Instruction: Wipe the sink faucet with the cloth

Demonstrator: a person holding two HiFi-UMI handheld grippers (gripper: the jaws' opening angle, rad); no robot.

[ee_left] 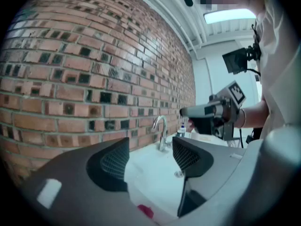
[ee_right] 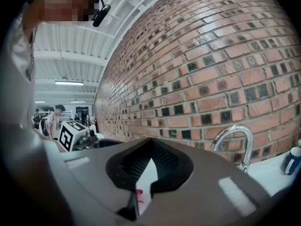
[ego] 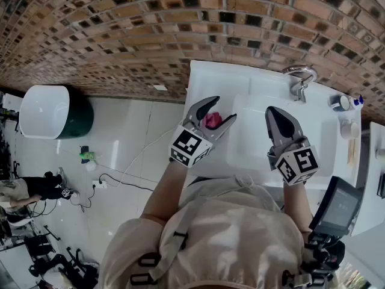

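Note:
A pink cloth (ego: 212, 120) lies on the left part of the white sink (ego: 252, 89). My left gripper (ego: 221, 109) hovers over it, open, one jaw on each side of the cloth and neither pad pressing it. In the left gripper view the cloth (ee_left: 146, 211) shows low, under the open left gripper (ee_left: 150, 157). The chrome faucet (ego: 299, 80) stands at the sink's back edge by the brick wall, also seen as the faucet (ee_left: 161, 132) and the faucet (ee_right: 235, 142). My right gripper (ego: 274, 114) is shut and empty above the basin, short of the faucet; the right gripper (ee_right: 149, 164) shows its pads together.
A small bottle (ego: 341, 103) and a cup (ego: 349, 128) stand on the counter right of the faucet. A dark screen (ego: 340, 206) sits at the near right. A white and green bin (ego: 45, 111) and cables are on the floor to the left.

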